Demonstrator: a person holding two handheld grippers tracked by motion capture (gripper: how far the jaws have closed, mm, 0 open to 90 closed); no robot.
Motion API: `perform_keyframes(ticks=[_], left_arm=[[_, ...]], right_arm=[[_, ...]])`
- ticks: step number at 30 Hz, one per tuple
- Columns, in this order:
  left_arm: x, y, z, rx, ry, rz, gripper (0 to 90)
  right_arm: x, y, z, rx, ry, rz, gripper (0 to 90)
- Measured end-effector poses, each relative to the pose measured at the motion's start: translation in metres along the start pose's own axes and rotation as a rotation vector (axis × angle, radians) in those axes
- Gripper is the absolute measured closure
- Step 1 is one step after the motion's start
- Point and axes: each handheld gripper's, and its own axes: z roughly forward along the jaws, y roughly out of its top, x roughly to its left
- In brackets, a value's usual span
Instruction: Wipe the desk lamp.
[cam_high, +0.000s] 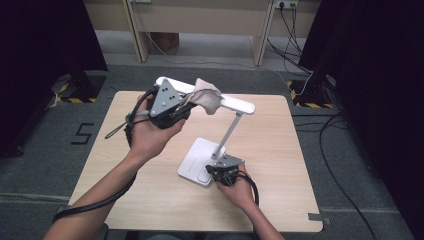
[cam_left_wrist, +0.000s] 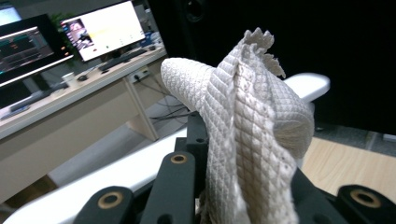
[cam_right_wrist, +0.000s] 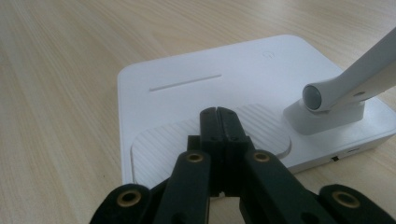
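Note:
A white desk lamp stands on the table, its base (cam_high: 196, 162) in the middle, its stem (cam_high: 227, 135) slanting up to a long flat head (cam_high: 235, 103). My left gripper (cam_high: 186, 107) is shut on a beige quilted cloth (cam_high: 206, 96), which lies against the top of the lamp head. In the left gripper view the cloth (cam_left_wrist: 252, 126) bulges up between the jaws, with the white lamp head (cam_left_wrist: 306, 85) behind it. My right gripper (cam_high: 216, 170) is shut with nothing in it, its tips (cam_right_wrist: 219, 116) pressed down on the ribbed pad of the lamp base (cam_right_wrist: 187, 88).
The light wooden table (cam_high: 280, 150) has bare surface on both sides of the lamp. Desks and monitors (cam_left_wrist: 105, 28) stand beyond the table, and cables (cam_high: 320, 130) trail over the floor at the right.

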Motion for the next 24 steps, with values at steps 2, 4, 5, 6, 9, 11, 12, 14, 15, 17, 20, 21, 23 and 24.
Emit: perform_keyframes(ticks=[2, 4, 5, 6, 9, 11, 12, 14, 15, 17, 20, 21, 23, 24], left_arm=[[0.009, -0.01, -0.008, 0.007, 0.027, -0.02, 81.1], [0.015, -0.016, -0.013, 0.01, 0.043, -0.032, 81.1], [0.018, -0.019, -0.016, 0.013, 0.051, -0.035, 81.1], [0.021, -0.022, -0.018, 0.016, 0.06, -0.043, 81.1], [0.03, -0.033, -0.023, 0.032, 0.083, -0.061, 81.1], [0.036, -0.042, -0.026, 0.043, 0.101, -0.076, 81.1], [0.036, -0.042, -0.026, 0.043, 0.101, -0.076, 81.1], [0.042, -0.051, -0.03, 0.055, 0.12, -0.09, 81.1], [0.045, -0.055, -0.032, 0.061, 0.132, -0.096, 81.1], [0.05, -0.064, -0.036, 0.071, 0.144, -0.119, 81.1], [0.059, -0.073, -0.042, 0.08, 0.168, -0.14, 81.1], [0.061, -0.076, -0.043, 0.08, 0.176, -0.149, 81.1], [0.068, -0.082, -0.046, 0.082, 0.186, -0.152, 81.1], [0.068, -0.082, -0.046, 0.082, 0.186, -0.152, 81.1]], right_arm=[[0.0, 0.0, 0.0, 0.0, 0.0, -0.001, 90.0], [0.0, 0.0, 0.0, 0.0, -0.001, -0.001, 90.0], [0.0, 0.0, 0.0, 0.001, 0.0, -0.002, 90.0], [0.0, 0.0, 0.0, 0.001, -0.001, -0.002, 90.0], [0.0, 0.0, 0.0, 0.001, -0.001, -0.002, 90.0], [0.0, 0.0, 0.0, 0.001, 0.0, -0.001, 90.0], [0.0, 0.0, 0.0, 0.002, 0.0, -0.001, 90.0], [0.0, 0.0, 0.0, 0.002, 0.0, -0.001, 90.0], [0.0, 0.0, 0.0, 0.002, 0.0, -0.001, 90.0], [0.0, 0.0, 0.0, 0.002, 0.001, -0.002, 90.0], [0.0, 0.0, 0.0, 0.002, 0.001, -0.003, 90.0], [0.0, 0.0, 0.0, 0.002, 0.0, -0.002, 90.0], [0.0, 0.0, 0.0, 0.003, 0.0, -0.003, 90.0], [0.0, 0.0, 0.0, 0.003, 0.0, -0.003, 90.0]])
